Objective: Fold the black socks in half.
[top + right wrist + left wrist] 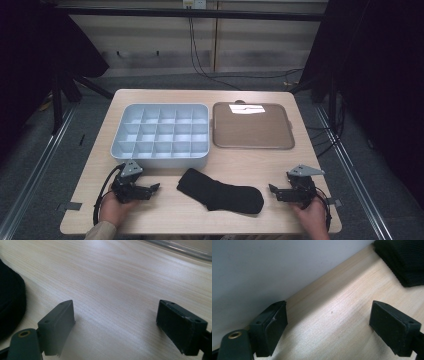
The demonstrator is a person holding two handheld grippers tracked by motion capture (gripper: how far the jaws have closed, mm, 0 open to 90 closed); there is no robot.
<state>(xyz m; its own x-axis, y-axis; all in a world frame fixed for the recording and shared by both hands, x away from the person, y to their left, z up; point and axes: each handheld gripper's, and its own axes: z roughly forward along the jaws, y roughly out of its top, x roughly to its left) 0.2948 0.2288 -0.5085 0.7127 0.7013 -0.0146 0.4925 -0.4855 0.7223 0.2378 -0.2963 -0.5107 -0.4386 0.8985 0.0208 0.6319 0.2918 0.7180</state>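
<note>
Wooden table in front of me, both tongs low near its front edge. My left tongs sit at about 8 o'clock on the tabletop, held in my left hand, tips pointing in toward the middle — jaws spread wide, nothing between them but bare wood. In the left gripper view the pale wall of the tray runs just beside the left jaw, and a corner of the sock shows at upper right. My right tongs sit at about 4 o'clock in my right hand, tips pointing in toward the sock, jaws likewise wide apart and holding nothing; its own view has the sock's dark edge at far left. The black sock lies flat at 6 o'clock, between the two tongs, touched by neither. Behind it, at 11 o'clock, the grey divided tray; at 1 o'clock, just beside it, a brown flat tray with a glare patch on it.
</note>
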